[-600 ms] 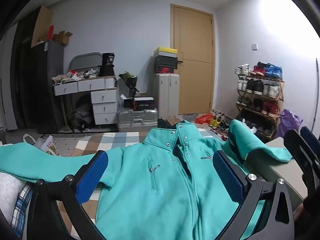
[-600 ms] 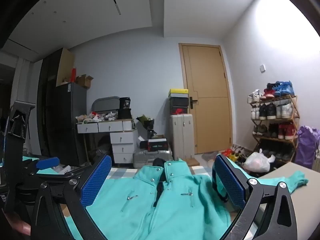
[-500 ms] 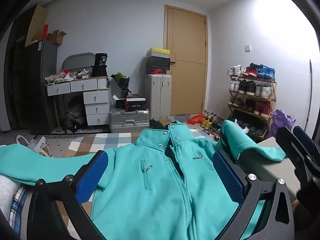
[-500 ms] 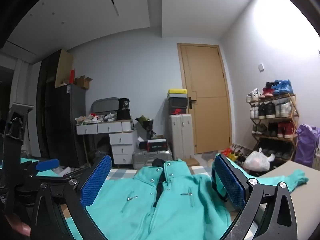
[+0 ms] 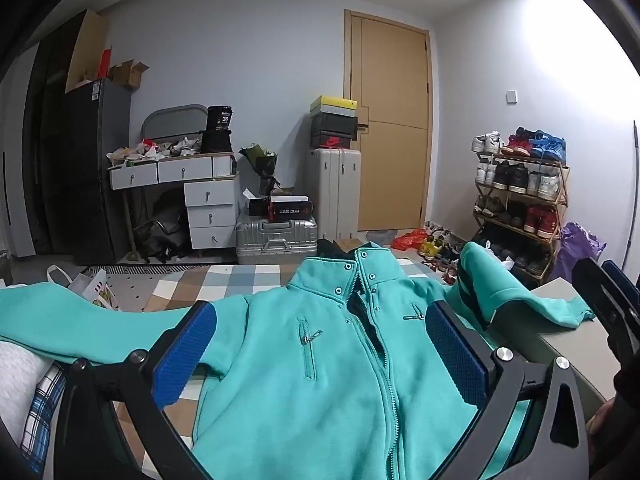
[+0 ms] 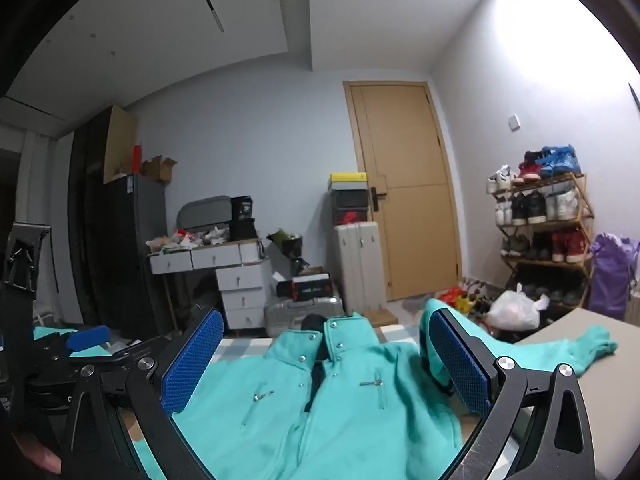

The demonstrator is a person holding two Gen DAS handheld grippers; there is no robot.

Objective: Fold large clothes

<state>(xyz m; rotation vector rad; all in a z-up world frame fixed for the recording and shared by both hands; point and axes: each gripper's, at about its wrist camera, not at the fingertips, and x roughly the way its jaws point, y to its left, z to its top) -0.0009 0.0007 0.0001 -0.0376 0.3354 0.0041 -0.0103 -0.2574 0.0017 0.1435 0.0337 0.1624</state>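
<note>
Wooden shoe rack (image 5: 520, 196) full of sneakers behind teal jacket (image 5: 328, 360)

Jacket (image 5: 328, 380) hem ran off the bottom edge in both views, so I couldn't see it. Its left sleeve (image 5: 60, 320) was cut at the frame edge. Labels on the shoe boxes (image 5: 334, 126) were too small to read.

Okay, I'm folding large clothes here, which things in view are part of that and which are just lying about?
For the job:
- teal zip-up fleece jacket
- left hand-held gripper
- right hand-held gripper

Lying about:
- silver ribbed suitcase
- wooden shoe rack
- white drawer desk
- purple bag
</note>
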